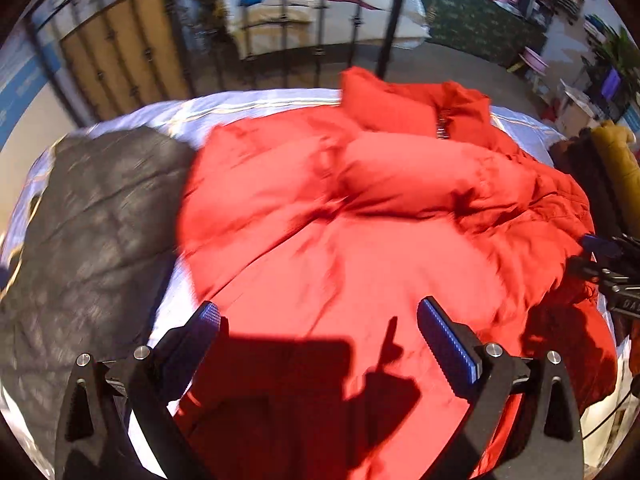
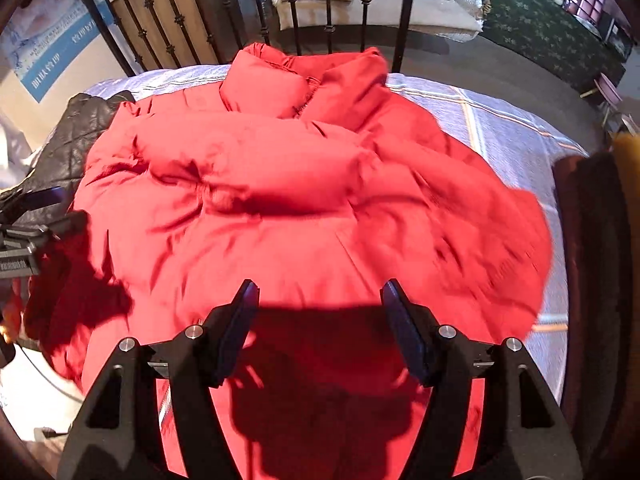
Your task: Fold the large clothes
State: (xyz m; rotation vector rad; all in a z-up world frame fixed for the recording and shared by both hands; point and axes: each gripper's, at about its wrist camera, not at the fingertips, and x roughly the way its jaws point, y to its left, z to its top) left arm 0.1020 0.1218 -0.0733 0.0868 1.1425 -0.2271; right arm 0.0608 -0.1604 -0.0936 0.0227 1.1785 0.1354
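One puffy red quilted down jacket (image 2: 304,208): soft, bulky, light, probably slippery. Your left gripper (image 1: 318,332) and right gripper (image 2: 318,304) hover apart, empty; pinch its near hem.

Hard, warm light falls from behind both tools. Each throws a sharp black shadow forward onto the red puffer jacket (image 1: 360,208) just ahead of its fingers: the left gripper (image 1: 318,330) casts a blocky shape with a spike, the right gripper (image 2: 318,300) a wide dark patch between its spread jaws. The red is saturated, close to clipping where the sun hits. Motion blur smears the dark quilted garment (image 1: 92,220) to the left tool's left and the jacket's edge to the right tool's right. Strong fisheye bending curves the iron bed rail (image 2: 328,8) far ahead; corners vignette to black. The background is soft.
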